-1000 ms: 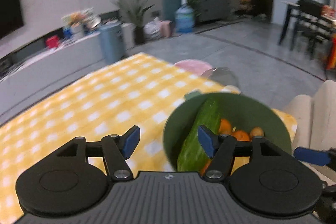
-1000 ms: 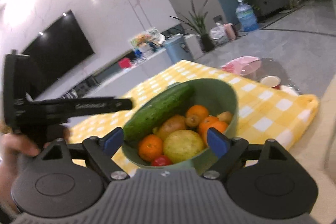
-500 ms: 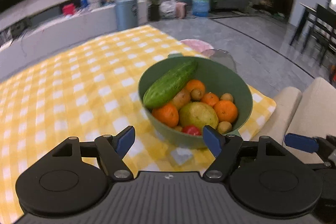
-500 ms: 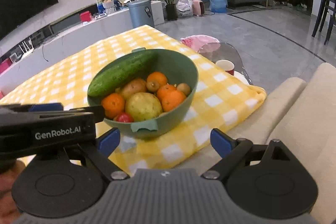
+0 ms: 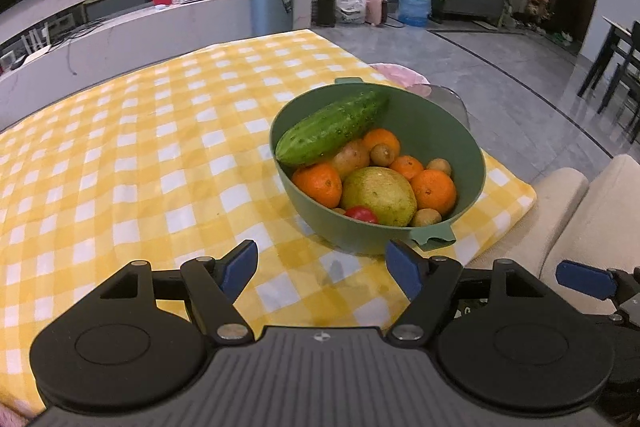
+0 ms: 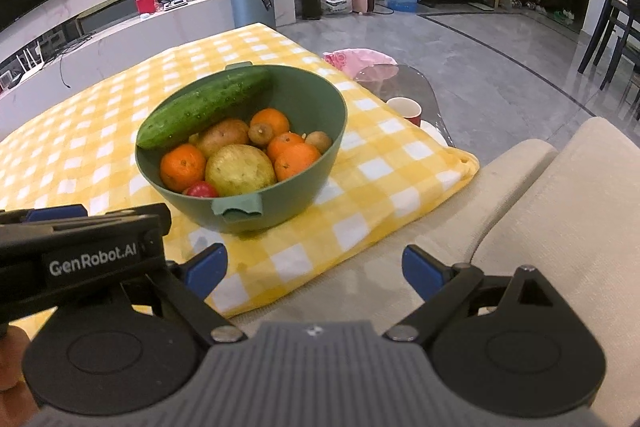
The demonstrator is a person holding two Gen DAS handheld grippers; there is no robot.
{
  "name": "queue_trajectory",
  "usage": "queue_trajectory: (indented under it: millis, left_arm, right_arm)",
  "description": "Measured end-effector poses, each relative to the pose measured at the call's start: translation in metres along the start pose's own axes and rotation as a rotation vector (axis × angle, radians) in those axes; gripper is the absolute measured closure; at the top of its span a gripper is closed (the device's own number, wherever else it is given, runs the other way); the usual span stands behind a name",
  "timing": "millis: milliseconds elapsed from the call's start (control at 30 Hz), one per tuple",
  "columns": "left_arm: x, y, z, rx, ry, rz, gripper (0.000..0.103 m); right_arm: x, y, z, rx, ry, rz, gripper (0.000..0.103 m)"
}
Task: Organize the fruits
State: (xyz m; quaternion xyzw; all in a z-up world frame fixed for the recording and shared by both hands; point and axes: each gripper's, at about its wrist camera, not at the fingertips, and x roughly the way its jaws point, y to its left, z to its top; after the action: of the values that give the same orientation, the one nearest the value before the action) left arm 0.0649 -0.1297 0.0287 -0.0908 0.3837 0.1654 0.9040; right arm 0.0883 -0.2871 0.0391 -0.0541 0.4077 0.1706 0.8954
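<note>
Yellow checked cloth [image 5: 132, 155] carries a full green bowl [image 5: 472, 163].
Left gripper [image 5: 322, 267] and right gripper [image 6: 314, 267] tilt downward short of it, both released, empty.

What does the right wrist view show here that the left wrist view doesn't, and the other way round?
Only the right wrist view shows the red-and-white cup on the glass side table, and the left gripper's body, lettered GenRobot.AI. Only the left wrist view shows the left gripper head on, jaws apart with nothing between them. Both show the green bowl of fruit with the cucumber across its rim, on the yellow checked cloth.
</note>
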Motion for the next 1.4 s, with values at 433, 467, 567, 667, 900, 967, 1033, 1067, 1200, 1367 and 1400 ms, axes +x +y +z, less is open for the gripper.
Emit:
queue_trajectory:
  millis: [433, 467, 567, 667, 900, 967, 1033, 1067, 1200, 1367, 1400]
  left_arm:
    - [0.004, -0.001, -0.009, -0.023, 0.027, -0.012, 0.017]
    - [0.004, -0.001, -0.009, -0.023, 0.029, -0.01, 0.017]
    - [0.005, -0.001, -0.01, -0.021, 0.035, -0.017, 0.017]
    - [0.008, 0.0, -0.01, -0.024, 0.046, -0.024, 0.017]
    - [0.007, -0.001, -0.013, -0.027, 0.045, -0.017, 0.017]
    - [0.007, -0.001, -0.013, -0.028, 0.046, -0.017, 0.017]
    - [0.007, -0.001, -0.013, -0.028, 0.046, -0.017, 0.017]
    - [0.007, -0.001, -0.013, -0.029, 0.045, -0.018, 0.017]
    - [0.006, 0.0, -0.012, -0.032, 0.043, -0.024, 0.018]
    - [0.005, 0.0, -0.012, -0.033, 0.044, -0.023, 0.018]
    - [0.005, 0.0, -0.012, -0.031, 0.045, -0.022, 0.018]
  right_arm:
    - [0.007, 0.011, -0.005, -0.056, 0.012, 0.011, 0.012]
    - [0.007, 0.011, -0.005, -0.057, 0.013, 0.011, 0.012]
    - [0.009, 0.011, -0.006, -0.061, 0.015, 0.012, 0.012]
    - [0.009, 0.012, -0.006, -0.07, 0.022, 0.0, 0.012]
    - [0.01, 0.013, -0.007, -0.08, 0.017, 0.001, 0.013]
    - [0.01, 0.013, -0.007, -0.081, 0.016, 0.002, 0.013]
    - [0.01, 0.012, -0.007, -0.082, 0.018, 0.002, 0.013]
    - [0.01, 0.012, -0.007, -0.082, 0.017, 0.002, 0.013]
    - [0.01, 0.012, -0.007, -0.079, 0.015, 0.006, 0.013]
    - [0.01, 0.014, -0.007, -0.084, 0.015, 0.009, 0.013]
    - [0.01, 0.014, -0.007, -0.085, 0.016, 0.01, 0.013]
